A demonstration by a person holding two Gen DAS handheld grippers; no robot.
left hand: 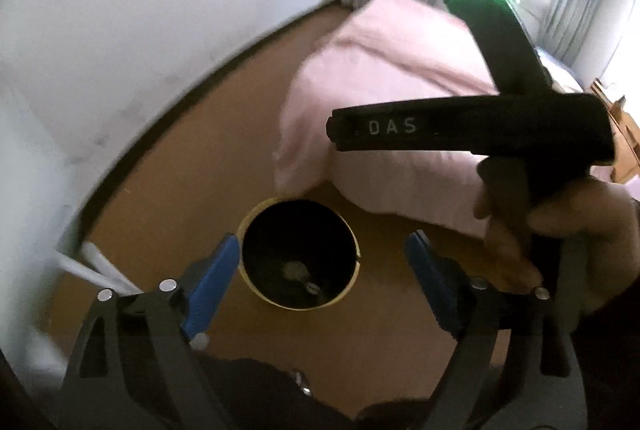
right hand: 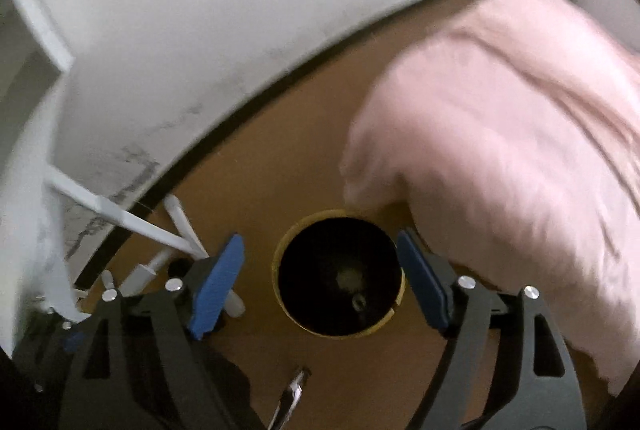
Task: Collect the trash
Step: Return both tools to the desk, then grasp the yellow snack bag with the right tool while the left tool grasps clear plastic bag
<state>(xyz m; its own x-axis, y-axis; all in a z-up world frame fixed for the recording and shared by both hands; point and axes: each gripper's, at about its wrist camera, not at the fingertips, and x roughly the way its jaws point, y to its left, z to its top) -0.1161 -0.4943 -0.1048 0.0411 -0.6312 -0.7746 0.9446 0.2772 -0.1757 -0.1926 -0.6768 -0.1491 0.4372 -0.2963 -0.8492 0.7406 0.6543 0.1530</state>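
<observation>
A round trash bin (left hand: 298,304) with a yellow rim and a dark inside stands on the brown floor. Small pale scraps (left hand: 296,270) lie at its bottom. My left gripper (left hand: 322,276) hovers above the bin, blue pads wide apart, nothing between them. In the right wrist view the same bin (right hand: 280,262) lies straight below my right gripper (right hand: 320,280), which is also open and empty. Pale bits of trash (right hand: 352,280) show inside. The right gripper's black body (left hand: 472,128), in a person's hand (left hand: 560,230), fills the right side of the left wrist view.
A pink blanket (right hand: 500,134) on a bed hangs right beside the bin. A white wall with a dark baseboard (right hand: 224,126) curves behind. White frame legs (right hand: 132,222) stand on the floor at the left. A small metal clip (right hand: 294,390) shows at the bottom.
</observation>
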